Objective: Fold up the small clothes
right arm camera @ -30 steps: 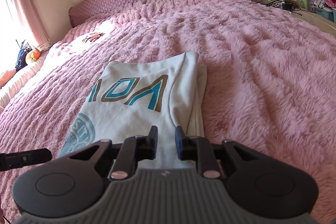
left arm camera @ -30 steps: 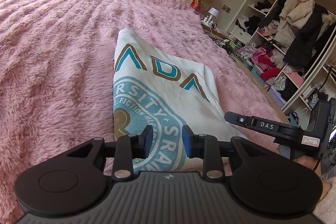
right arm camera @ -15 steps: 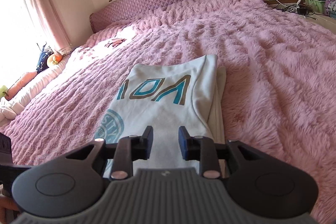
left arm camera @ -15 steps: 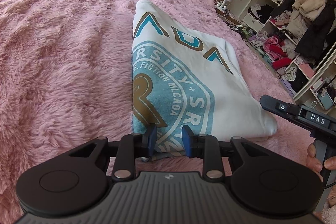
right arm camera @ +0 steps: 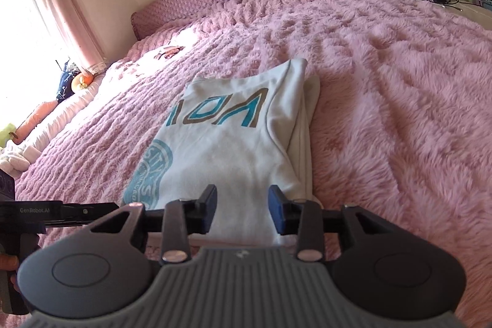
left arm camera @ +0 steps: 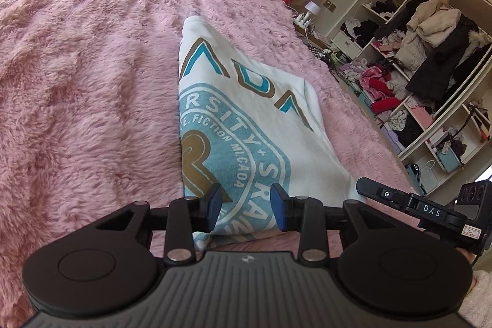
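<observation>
Left wrist view: the white printed shirt (left arm camera: 246, 125) lies folded on the pink bedspread (left arm camera: 86, 82), soft, light, floppy, best pinched at its near hem, where left gripper (left arm camera: 246, 202) and right gripper (right arm camera: 242, 206) are both opening, pads clear.

My left gripper (left arm camera: 246, 206) hides the near hem of the folded shirt (left arm camera: 246, 119). The wardrobe shelves (left arm camera: 430, 76) run off the frame's right edge, their contents too jumbled to name.
</observation>
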Motion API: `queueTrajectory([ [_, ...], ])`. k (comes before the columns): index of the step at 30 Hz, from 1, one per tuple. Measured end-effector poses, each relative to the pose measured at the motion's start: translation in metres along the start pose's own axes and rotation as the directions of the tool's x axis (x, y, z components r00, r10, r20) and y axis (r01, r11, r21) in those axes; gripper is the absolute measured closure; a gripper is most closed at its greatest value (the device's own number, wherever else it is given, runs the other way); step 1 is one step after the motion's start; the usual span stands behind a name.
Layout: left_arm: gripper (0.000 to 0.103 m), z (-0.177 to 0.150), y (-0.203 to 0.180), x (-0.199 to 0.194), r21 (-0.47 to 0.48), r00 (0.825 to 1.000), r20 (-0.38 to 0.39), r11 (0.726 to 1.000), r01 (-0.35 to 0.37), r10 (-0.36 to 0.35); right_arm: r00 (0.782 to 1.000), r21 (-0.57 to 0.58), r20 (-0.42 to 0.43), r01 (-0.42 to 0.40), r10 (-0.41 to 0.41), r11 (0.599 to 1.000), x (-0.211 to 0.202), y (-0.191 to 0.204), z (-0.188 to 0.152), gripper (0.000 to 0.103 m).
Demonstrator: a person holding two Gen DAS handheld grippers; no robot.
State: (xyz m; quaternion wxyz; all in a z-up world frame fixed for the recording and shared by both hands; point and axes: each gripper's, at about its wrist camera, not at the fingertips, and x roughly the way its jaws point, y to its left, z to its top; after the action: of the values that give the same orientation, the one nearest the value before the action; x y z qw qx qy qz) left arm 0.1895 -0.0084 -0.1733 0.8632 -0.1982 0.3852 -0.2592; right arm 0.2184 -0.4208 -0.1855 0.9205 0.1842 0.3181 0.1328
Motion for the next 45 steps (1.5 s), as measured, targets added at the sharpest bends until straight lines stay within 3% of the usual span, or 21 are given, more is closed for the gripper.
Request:
queueTrajectory([
  [2,0.048,0.015,0.006,-0.005,0.002,0.999,0.022,0.999,0.039,-0.039,1.0,0.022,0.024,-0.017,0.017,1.0,-0.004,-0.008,0.014,0.061],
  [6,0.047,0.038,0.024,0.0,-0.009,0.999,0.037,1.0,0.019,-0.019,1.0,0.034,0.01,-0.006,0.005,0.999,0.005,-0.027,0.036,0.057],
  [10,0.047,0.055,0.058,0.014,-0.104,0.997,0.06,0.993,0.047,-0.041,0.999,0.075,-0.037,-0.015,0.017,0.997,0.022,-0.05,0.044,0.055],
  [13,0.047,0.06,0.084,0.032,-0.198,0.995,0.041,0.975,0.099,-0.092,0.998,0.092,-0.056,-0.006,0.011,0.996,0.037,-0.063,0.044,0.054],
  [20,0.047,0.06,0.114,0.077,-0.347,0.979,-0.005,0.918,0.19,-0.205,0.994,0.225,-0.056,-0.074,0.089,0.972,0.069,-0.089,0.042,0.052],
  [25,0.046,0.064,0.125,0.099,-0.411,0.959,-0.006,0.875,0.257,-0.285,0.994,0.218,-0.048,-0.084,0.097,0.972,0.085,-0.086,0.046,0.051],
  [27,0.046,0.066,0.125,0.108,-0.426,0.951,-0.01,0.862,0.275,-0.308,0.992,0.217,-0.049,-0.099,0.112,0.971,0.092,-0.084,0.048,0.05],
  [33,0.041,0.074,0.115,0.134,-0.414,0.944,-0.037,0.865,0.284,-0.328,0.986,0.255,-0.037,-0.148,0.162,0.956,0.11,-0.085,0.052,0.048],
  [39,0.035,0.082,0.113,0.152,-0.438,0.929,-0.05,0.844,0.309,-0.366,0.98,0.294,-0.03,-0.182,0.199,0.939,0.129,-0.087,0.055,0.042],
  [45,0.034,0.087,0.113,0.164,-0.451,0.922,-0.09,0.841,0.299,-0.376,0.968,0.292,-0.069,-0.213,0.243,0.932,0.15,-0.084,0.06,0.039],
])
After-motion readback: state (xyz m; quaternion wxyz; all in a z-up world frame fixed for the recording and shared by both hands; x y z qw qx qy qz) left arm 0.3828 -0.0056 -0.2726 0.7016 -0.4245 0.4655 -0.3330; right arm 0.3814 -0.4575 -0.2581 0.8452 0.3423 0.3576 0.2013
